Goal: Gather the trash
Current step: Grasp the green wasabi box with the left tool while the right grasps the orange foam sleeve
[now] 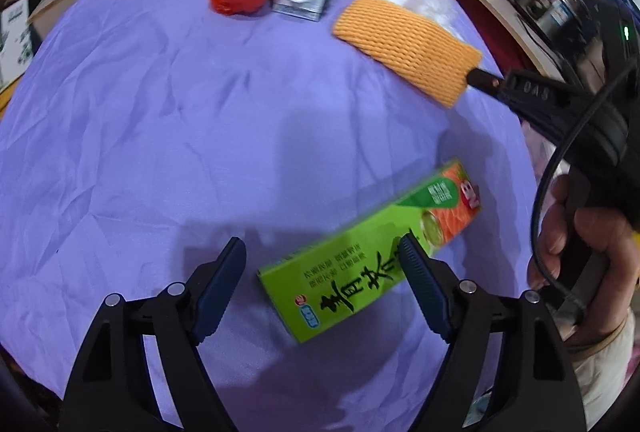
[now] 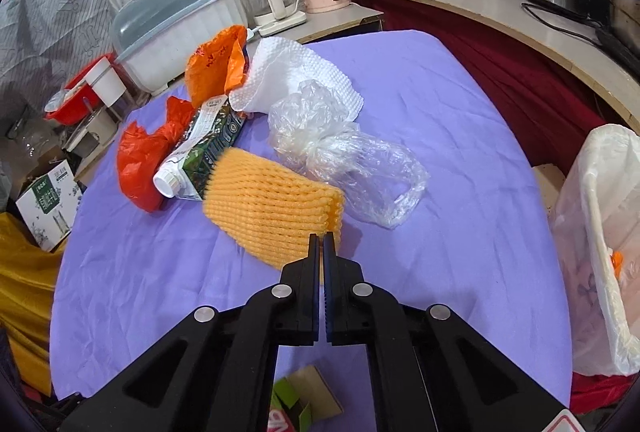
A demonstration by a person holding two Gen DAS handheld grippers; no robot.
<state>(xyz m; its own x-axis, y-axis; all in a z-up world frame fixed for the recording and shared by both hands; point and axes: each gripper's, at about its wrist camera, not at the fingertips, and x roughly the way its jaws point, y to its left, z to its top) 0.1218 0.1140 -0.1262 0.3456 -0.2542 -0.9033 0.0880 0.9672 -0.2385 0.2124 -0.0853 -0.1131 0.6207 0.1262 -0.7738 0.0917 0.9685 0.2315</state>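
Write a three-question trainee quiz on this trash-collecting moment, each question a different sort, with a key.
1. True or false: the right gripper is shut on the orange foam net.
2. Which item lies between the left gripper's open fingers? A) green box B) milk carton C) clear plastic bag
3. Fill in: the tablecloth is ____ in colour.

Key: 1 true; 2 A; 3 purple.
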